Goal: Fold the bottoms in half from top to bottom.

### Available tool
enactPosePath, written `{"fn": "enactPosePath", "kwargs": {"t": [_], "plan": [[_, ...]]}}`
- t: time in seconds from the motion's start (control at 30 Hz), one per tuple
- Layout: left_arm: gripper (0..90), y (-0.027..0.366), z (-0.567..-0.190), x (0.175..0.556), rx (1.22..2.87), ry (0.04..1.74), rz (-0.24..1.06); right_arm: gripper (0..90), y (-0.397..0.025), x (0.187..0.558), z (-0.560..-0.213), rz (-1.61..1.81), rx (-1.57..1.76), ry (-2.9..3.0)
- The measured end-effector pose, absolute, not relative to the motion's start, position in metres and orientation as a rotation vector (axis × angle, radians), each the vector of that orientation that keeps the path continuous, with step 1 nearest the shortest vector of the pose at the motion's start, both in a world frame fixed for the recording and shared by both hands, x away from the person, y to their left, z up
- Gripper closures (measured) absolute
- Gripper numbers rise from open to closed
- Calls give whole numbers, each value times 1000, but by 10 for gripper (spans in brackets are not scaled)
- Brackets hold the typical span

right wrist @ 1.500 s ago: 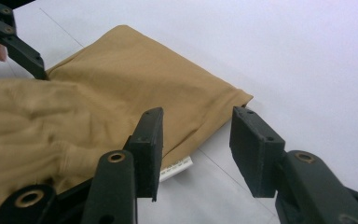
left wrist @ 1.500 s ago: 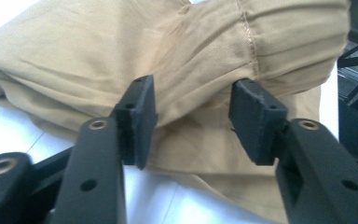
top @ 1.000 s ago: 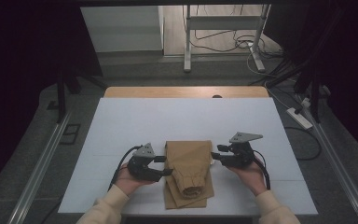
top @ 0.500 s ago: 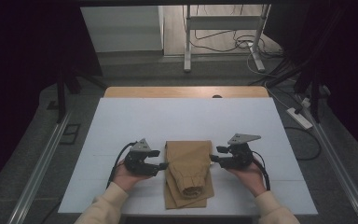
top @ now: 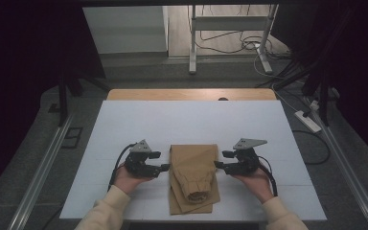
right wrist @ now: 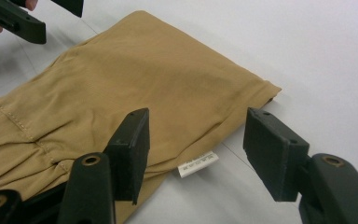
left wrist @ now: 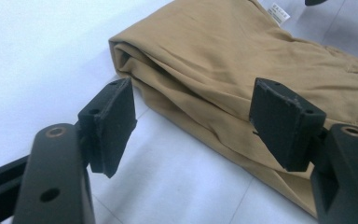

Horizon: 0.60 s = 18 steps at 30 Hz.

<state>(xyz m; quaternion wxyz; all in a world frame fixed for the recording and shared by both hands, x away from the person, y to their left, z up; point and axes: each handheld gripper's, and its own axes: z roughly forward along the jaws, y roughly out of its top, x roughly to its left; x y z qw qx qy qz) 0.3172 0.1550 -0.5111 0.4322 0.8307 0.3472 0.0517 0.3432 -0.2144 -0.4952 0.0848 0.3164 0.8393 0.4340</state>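
A folded tan garment (top: 193,175) lies near the front of the white table, with an elastic cuff on top toward the front. My left gripper (top: 163,169) is at its left edge, open; in the left gripper view the layered fold (left wrist: 205,79) lies just beyond the two spread pads, untouched. On the right side my right gripper (top: 220,160) stands open too. Its own view shows the tan garment (right wrist: 135,84) and a small white label (right wrist: 197,164) between the jaws, and the left gripper (right wrist: 16,16) far off at the top left.
The white table top (top: 191,120) reaches back to a wooden strip (top: 191,94). Metal rails run along both sides of the table. Beyond it stand a frame's legs (top: 230,38), cables and a power strip (top: 308,120) on the floor.
The left gripper pulled back leftward from the garment, then came in again to its left edge. The right gripper and the garment have barely moved.
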Motion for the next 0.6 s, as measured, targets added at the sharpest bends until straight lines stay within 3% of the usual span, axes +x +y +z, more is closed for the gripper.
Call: {"fn": "enactPosePath", "kwargs": {"t": [0.6], "plan": [[262,150,-510,336,2050,936,99,387,-212,347,-496,1286,940,2508]]}}
